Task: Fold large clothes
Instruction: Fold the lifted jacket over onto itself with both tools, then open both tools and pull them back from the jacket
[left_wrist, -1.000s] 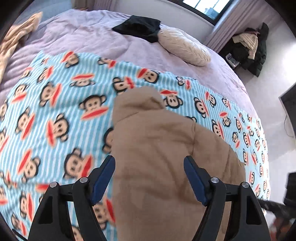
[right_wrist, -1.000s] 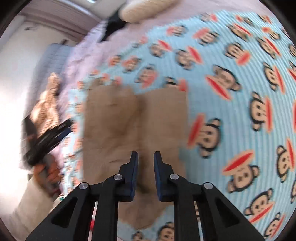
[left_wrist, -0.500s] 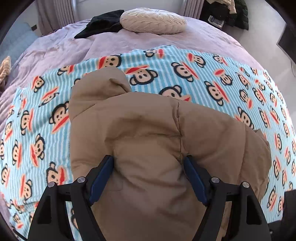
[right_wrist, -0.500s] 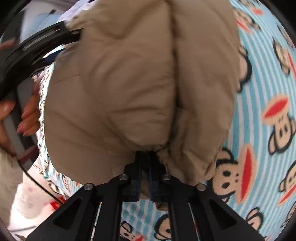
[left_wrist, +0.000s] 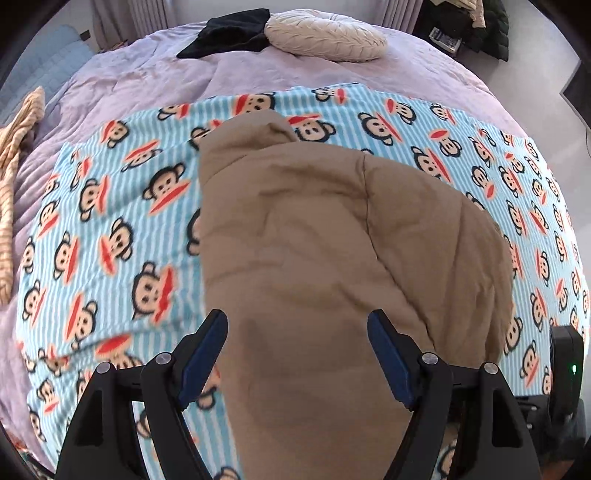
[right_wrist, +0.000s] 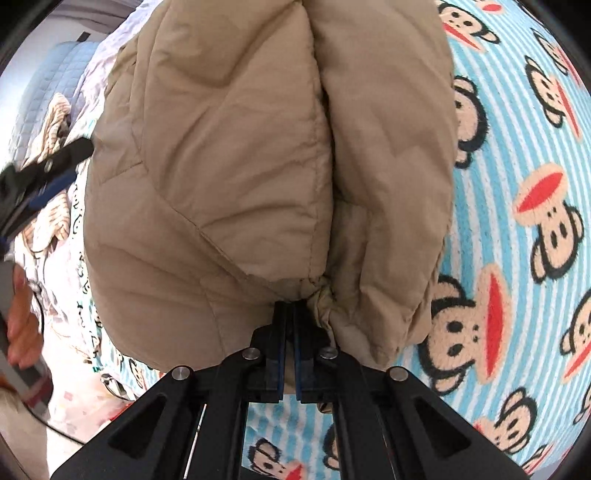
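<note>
A tan puffy jacket (left_wrist: 332, 240) lies folded lengthwise on a blue striped monkey-print blanket (left_wrist: 110, 221). My left gripper (left_wrist: 297, 339) is open, its blue-padded fingers spread above the jacket's near end and holding nothing. In the right wrist view the jacket (right_wrist: 229, 147) fills the frame. My right gripper (right_wrist: 290, 314) is shut on the jacket's gathered hem edge, fingers nearly together with fabric pinched between them. The left gripper (right_wrist: 44, 177) shows at the far left of that view, beside the jacket.
The blanket lies on a lilac bedspread (left_wrist: 147, 74). A cream pillow (left_wrist: 325, 37) and black garment (left_wrist: 229, 31) sit at the far side. A striped beige cloth (left_wrist: 14, 147) lies at the left. Dark clothes (left_wrist: 476, 29) are piled off the bed, far right.
My right gripper closed on the jacket's hem, from hovering above it a second ago. My left gripper stayed open and drew back slightly; the jacket now looks smaller in its view.
</note>
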